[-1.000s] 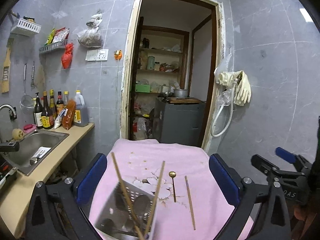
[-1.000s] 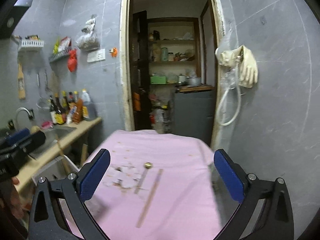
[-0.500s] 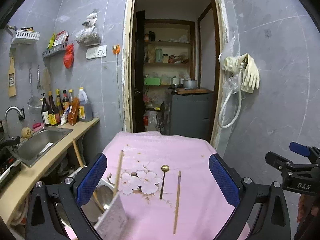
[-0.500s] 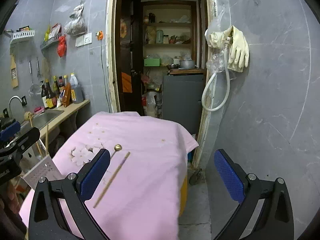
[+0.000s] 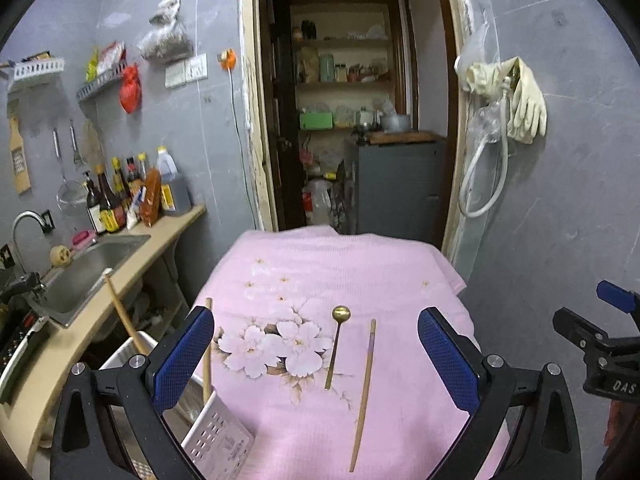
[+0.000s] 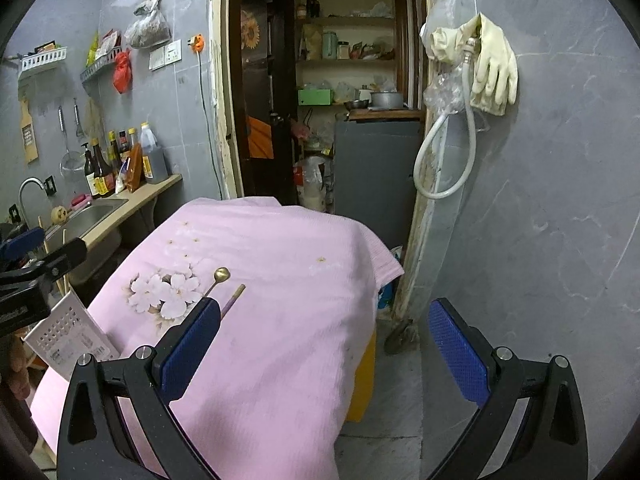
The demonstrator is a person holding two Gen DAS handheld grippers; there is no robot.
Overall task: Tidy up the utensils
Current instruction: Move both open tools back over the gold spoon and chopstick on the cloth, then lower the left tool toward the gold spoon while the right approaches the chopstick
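Pulling back from the white utensil basket (image 5: 216, 432), both empty, wide-open grippers (image 5: 316, 356) (image 6: 324, 344) face the gold spoon (image 5: 338, 340) and chopstick (image 5: 364, 388) left.

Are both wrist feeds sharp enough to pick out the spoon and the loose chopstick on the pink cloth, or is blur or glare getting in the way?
Left wrist view: sharp, evenly lit, no glare; the spoon and the chopstick lie apart and read clearly on the pink cloth; fisheye bends the door frame. Right wrist view: also sharp, but a blue pad hides each utensil's near end.
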